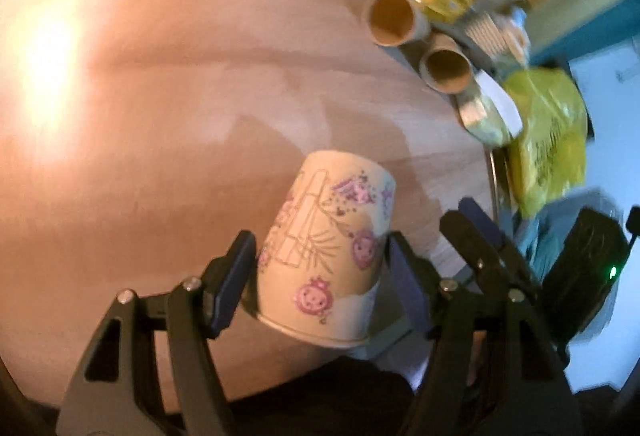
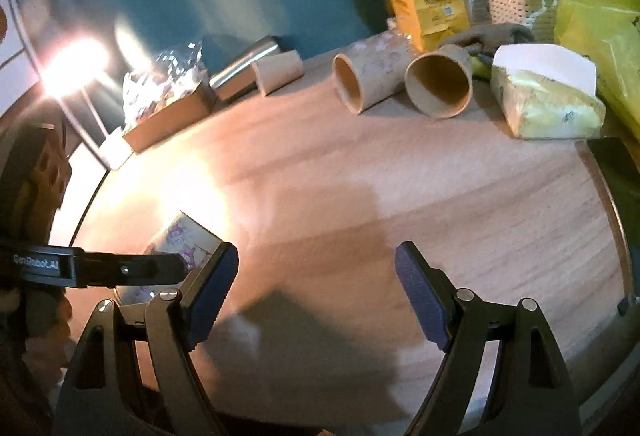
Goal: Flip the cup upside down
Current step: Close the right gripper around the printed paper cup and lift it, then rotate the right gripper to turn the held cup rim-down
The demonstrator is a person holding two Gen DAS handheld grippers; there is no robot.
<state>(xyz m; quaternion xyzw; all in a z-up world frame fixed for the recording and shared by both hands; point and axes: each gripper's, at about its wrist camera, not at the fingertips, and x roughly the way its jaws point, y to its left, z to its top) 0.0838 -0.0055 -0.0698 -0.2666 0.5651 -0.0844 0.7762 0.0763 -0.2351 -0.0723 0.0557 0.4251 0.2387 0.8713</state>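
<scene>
The left gripper [image 1: 320, 276] pinched the printed cup [image 1: 328, 252] between its fingers, tilted rim-down over the desk [image 1: 160, 95], while the right gripper [image 2: 316, 296] hovered spread and empty; squeezing might have crumpled the thin wall, or the cup might have slipped askew.

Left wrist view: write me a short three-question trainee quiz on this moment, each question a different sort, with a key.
1. True or false: the patterned cup sits between the left gripper jaws with its closed base pointing away from the camera.
2. Which gripper holds nothing?
3. How many paper cups lie on their sides at the far table edge in the right wrist view: A) one, B) three, C) five?

Key: 1 true; 2 the right gripper; 3 B.
</scene>
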